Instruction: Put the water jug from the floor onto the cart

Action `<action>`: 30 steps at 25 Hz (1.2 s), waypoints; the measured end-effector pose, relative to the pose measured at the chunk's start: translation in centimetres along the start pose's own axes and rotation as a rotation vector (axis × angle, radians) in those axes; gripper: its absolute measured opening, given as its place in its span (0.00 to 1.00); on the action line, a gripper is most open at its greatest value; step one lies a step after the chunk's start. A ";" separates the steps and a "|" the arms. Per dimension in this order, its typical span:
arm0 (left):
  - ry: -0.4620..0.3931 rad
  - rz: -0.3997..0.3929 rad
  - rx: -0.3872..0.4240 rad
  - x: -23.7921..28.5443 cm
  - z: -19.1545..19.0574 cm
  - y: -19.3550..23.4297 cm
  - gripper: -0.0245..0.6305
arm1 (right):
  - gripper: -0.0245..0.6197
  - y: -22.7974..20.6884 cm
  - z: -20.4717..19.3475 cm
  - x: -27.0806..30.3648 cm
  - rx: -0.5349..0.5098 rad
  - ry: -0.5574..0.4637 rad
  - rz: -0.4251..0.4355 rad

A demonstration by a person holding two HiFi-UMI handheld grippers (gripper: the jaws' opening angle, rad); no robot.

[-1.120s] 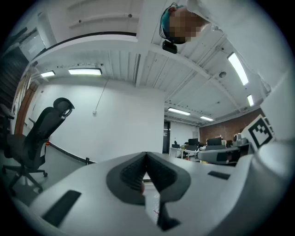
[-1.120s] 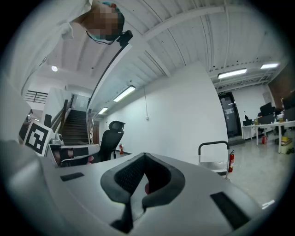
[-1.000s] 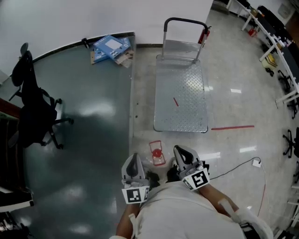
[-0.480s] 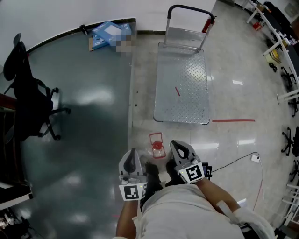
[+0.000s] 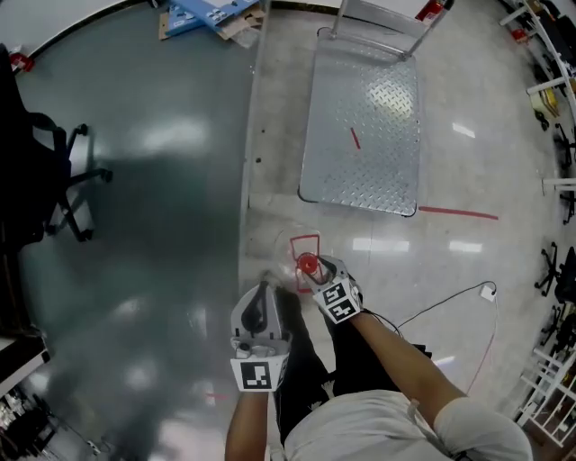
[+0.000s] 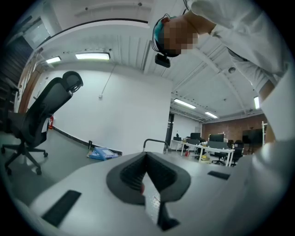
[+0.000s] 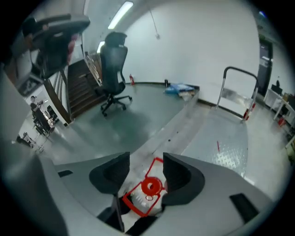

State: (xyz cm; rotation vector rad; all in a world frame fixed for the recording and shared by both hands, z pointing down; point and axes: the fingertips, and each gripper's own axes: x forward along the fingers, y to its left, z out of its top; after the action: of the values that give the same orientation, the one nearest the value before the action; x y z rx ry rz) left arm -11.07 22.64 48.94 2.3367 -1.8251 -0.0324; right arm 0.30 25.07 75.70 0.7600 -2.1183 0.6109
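Observation:
The water jug (image 5: 306, 264) is clear, with a red cap and a red frame handle, and it stands on the pale floor just short of the cart (image 5: 364, 117). My right gripper (image 5: 324, 268) tips down over it. In the right gripper view its jaws (image 7: 146, 173) are opening, with the red cap (image 7: 151, 185) seen in the gap, and the pads do not touch it. My left gripper (image 5: 264, 288) hangs level to the jug's left with nothing in it. In the left gripper view its pads (image 6: 146, 156) meet at the tip.
The cart is a steel platform with a push handle (image 7: 239, 71) at its far end. A black office chair (image 5: 36, 171) stands on the grey floor at left, and blue boxes (image 5: 207, 13) lie by the wall. A red tape line (image 5: 459, 214) and a white cable (image 5: 450, 306) lie at right.
The right gripper has dropped and tipped down over the jug, and its jaws have opened from shut. The left gripper has sunk a little. The jug and cart have not moved.

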 end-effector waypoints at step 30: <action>0.090 0.036 -0.082 -4.0 -3.6 0.0 0.04 | 0.50 0.0 -10.9 7.3 -0.059 0.439 0.000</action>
State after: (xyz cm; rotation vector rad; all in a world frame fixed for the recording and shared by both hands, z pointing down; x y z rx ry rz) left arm -11.66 26.93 52.08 2.2128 -1.7880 0.0032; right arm 2.15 29.74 87.78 0.5351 -1.7232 0.6460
